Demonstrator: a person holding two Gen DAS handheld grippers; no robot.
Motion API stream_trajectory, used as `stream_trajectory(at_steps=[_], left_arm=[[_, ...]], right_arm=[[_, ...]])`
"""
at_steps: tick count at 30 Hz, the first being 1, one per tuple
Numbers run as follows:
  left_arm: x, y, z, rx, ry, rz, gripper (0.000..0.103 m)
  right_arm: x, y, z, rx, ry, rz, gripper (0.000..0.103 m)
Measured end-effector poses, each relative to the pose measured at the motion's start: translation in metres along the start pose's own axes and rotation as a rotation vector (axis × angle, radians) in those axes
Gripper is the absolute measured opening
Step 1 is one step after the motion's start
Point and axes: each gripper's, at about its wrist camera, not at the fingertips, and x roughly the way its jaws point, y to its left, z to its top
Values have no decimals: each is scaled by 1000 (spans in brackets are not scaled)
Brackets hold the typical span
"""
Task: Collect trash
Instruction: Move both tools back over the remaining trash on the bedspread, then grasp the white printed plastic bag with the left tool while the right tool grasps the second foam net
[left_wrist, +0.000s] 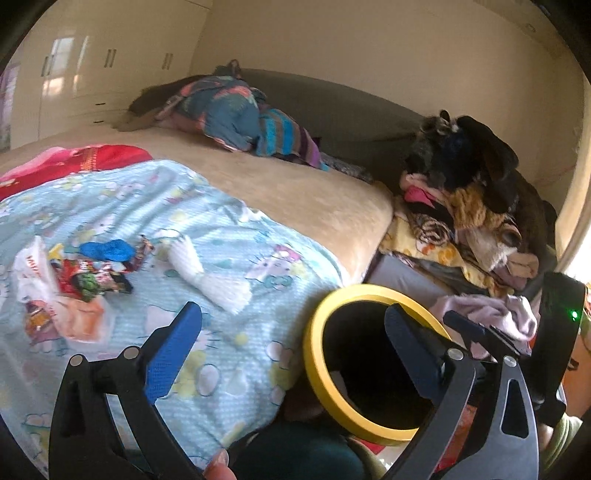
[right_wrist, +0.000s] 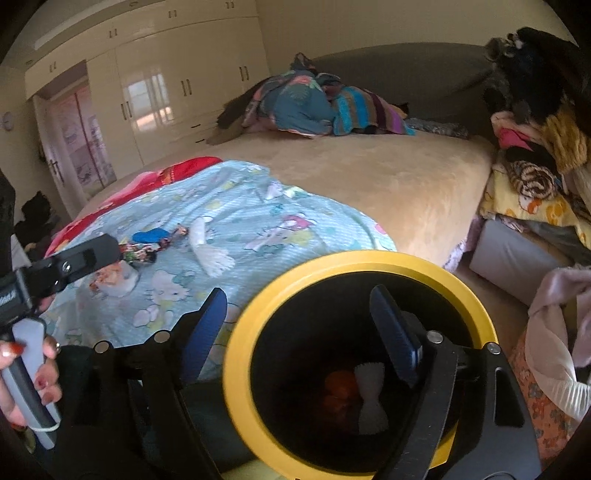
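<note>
Snack wrappers, a blue scrap and a twisted white paper lie on the light blue cartoon blanket. My left gripper is open and holds nothing; it hangs above the blanket's near edge, to the right of the litter and apart from it. A black bin with a yellow rim stands against the bed. My right gripper is open and empty over the bin's mouth. Inside the bin lie a white paper and something orange. The same wrappers show in the right wrist view.
The beige bed carries a heap of colourful bedding at the far end. Piled clothes sit on a grey box to the right of the bed. A hand grips the left gripper's handle. Cream wardrobes line the back wall.
</note>
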Motion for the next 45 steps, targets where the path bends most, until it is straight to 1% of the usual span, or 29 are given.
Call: stream_trajectory(at_steps=[7, 12, 13, 15, 21, 34, 45], left_arm=[[-20, 22, 8, -25, -48, 66, 96], [-35, 37, 13, -48, -83, 97, 97], [-38, 41, 14, -53, -92, 105, 97], [-43, 46, 15, -60, -105, 117, 97], [-52, 64, 19, -95, -130, 150, 97], [-66, 117, 21, -212, -150, 237, 97], [-67, 167, 14, -327, -120, 309, 96]], right_arm=[[-1, 28, 2, -43, -4, 43, 73], [-2, 51, 4, -86, -12, 75, 73], [-2, 55, 4, -94, -14, 81, 73], [-3, 63, 5, -105, -22, 94, 78], [-2, 86, 10, -142, -37, 133, 78], [11, 126, 13, -204, -18, 199, 80], [32, 148, 19, -236, 10, 225, 82]])
